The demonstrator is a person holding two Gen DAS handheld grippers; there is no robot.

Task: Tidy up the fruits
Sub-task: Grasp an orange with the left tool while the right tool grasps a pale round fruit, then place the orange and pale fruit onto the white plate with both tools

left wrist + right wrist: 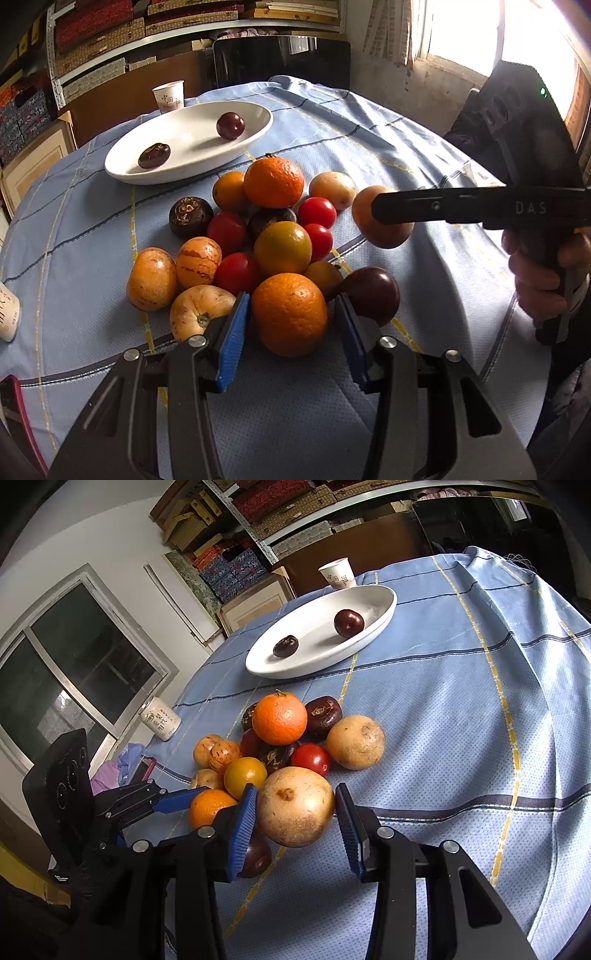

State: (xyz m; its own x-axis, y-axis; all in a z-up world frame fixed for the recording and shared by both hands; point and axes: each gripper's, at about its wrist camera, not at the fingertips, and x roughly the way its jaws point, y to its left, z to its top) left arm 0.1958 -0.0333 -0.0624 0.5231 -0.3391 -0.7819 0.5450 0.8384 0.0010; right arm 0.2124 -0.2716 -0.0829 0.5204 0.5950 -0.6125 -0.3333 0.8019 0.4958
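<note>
A pile of fruits lies on the blue tablecloth (388, 140): oranges, red tomatoes, dark plums, tan pears. My left gripper (291, 317) is open, its blue pads on either side of an orange (290, 314) at the near edge of the pile. My right gripper (295, 806) is open around a tan round pear (295, 806), which also shows in the left wrist view (373, 229) behind the right finger. A white oval dish (184, 133) behind the pile holds two dark plums (230, 125) (154, 155); the dish also shows in the right wrist view (376, 602).
A paper cup (168, 96) stands behind the dish. A white can (161, 719) lies at the table's left edge, a pink-edged phone (14, 410) near it. Shelves of boxes and a window lie beyond the table.
</note>
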